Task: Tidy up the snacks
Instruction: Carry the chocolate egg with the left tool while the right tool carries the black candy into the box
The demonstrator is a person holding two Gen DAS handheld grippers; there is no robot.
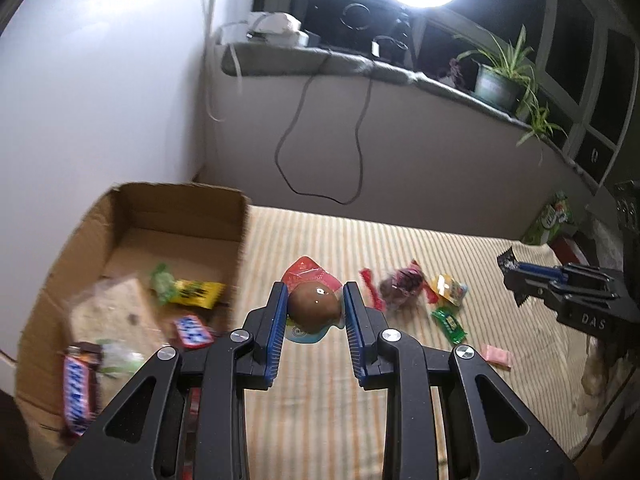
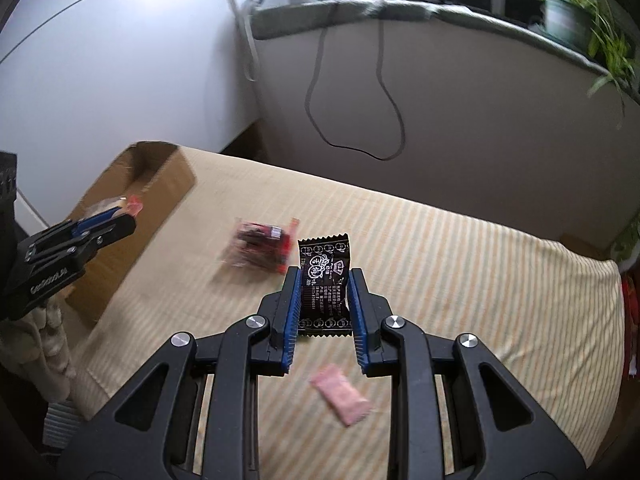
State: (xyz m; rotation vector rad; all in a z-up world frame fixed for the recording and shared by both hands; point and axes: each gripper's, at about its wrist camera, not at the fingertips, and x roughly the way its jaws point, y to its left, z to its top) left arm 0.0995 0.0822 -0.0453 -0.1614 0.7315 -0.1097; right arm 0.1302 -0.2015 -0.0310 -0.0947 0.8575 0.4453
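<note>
Both pairs of jaws are clamping snacks: the left gripper is pinching a brown egg-shaped snack in a red-topped cup between its blue pads, and the right gripper is squeezing a black sachet that is standing upright between its fingers

From the left wrist view, a cardboard box is sitting at about nine o'clock of the held cup, holding two Snickers bars, a yellow packet and a pale bag. At three o'clock, loose sweets are lying on the striped cloth: a dark red packet, a green wrapper and a pink sachet

From the right wrist view, the pink sachet is lying at six o'clock of the black one, and the red packet at ten o'clock
</note>
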